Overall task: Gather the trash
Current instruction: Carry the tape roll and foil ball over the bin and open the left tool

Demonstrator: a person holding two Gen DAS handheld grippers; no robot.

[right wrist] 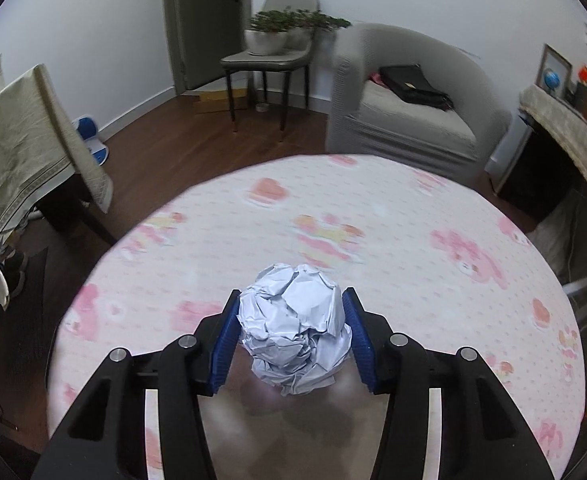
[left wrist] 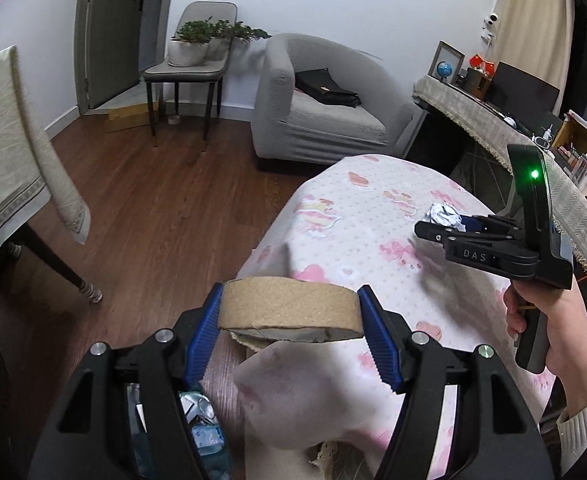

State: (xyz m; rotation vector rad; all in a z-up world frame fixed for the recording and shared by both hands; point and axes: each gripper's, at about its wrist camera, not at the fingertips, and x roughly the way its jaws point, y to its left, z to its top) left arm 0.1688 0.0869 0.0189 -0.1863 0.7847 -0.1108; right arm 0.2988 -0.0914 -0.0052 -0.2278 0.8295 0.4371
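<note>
1. Left gripper (left wrist: 291, 322) is closest to its camera: the blue pads are clamped across the width of a cardboard ring (left wrist: 291, 312) (looks like a spent tape core). Jaws sit about half open, because the ring is wide. It is held flat, so the pads bear on the curved outer wall instead of crushing it edge-on.
2. Below the left gripper, past the table (left wrist: 357, 216) edge, there is crumpled foil and plastic (left wrist: 197, 420). Probably a trash bag or bin, but the view is blocked by the fingers, so I can't confirm it. If so, that explains why the ring hangs off the table edge: it is staged over the drop point.
3. Right gripper (right wrist: 291, 322) is closed tight on a paper ball (right wrist: 295, 324), with pads pressing on both sides at its middle. The left wrist view shows the ball (left wrist: 443, 216) off the cloth, carried over the table.
4. Right hand (left wrist: 533, 316) grips the handle low, with the tool pitched down, so the ball stays ahead of the fingers and visible.
5. Status: both pieces of trash are in the grippers and neither is dropped yet. No other trash shows on the pink cloth.
6. Risk: the ball is springy paper, so a light squeeze could let it slip.
</note>
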